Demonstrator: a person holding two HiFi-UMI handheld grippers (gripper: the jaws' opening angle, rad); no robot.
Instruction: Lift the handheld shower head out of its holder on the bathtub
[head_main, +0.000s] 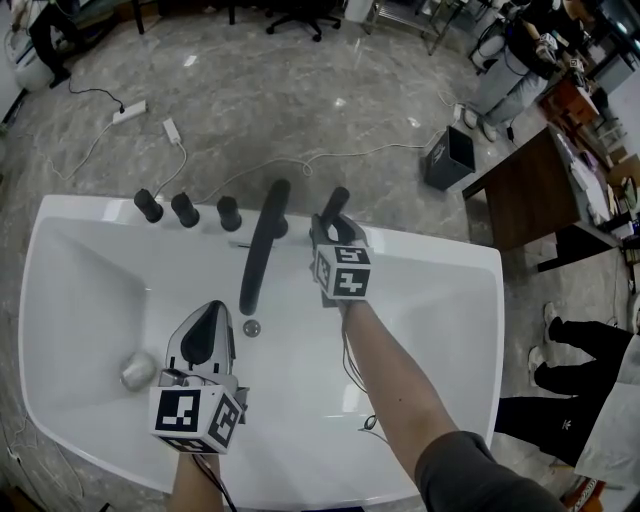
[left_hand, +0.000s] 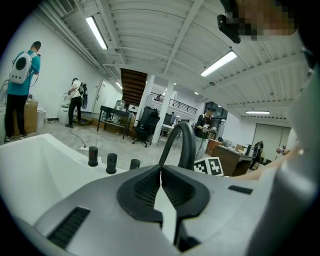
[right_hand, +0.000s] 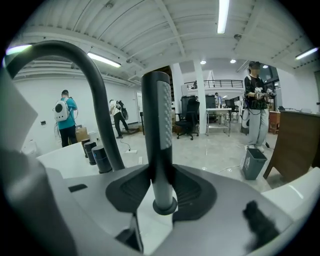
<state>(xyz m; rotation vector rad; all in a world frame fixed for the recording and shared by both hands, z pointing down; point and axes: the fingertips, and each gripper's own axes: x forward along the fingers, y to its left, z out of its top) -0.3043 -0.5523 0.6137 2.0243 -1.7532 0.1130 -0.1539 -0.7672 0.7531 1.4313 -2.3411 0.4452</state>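
Three black knobs (head_main: 184, 209) sit on the bathtub (head_main: 430, 245) rim left of the spout (head_main: 262, 250), no part in this step. The left gripper (head_main: 212, 312) hovers over the basin, left of the spout and nearer the person, fingers clenched together on nothing. It is idle, so it cannot steady anything if the lift goes badly.

The spout arches up from the rim. The shower head (right_hand: 157, 115) stands upright just right of it, seated at the rim and not yet lifted. The right gripper (right_hand: 158, 175) has its pads clamped on both sides of the handle, low down, just above a collar (right_hand: 164, 205) at its foot. I cannot tell if that collar belongs to the holder.

Risks, as judgement:
- The handle is round and smooth and only the front of the pads bears on it, so it may slide or swivel in the grip once weight comes on.
- A pull that is tilted rather than straight along the handle can jam it in the holder.
- With the spout just to the left, a leftward swing on the way up would knock the handle against it.
- With the grip low, the long upper part may tip over.
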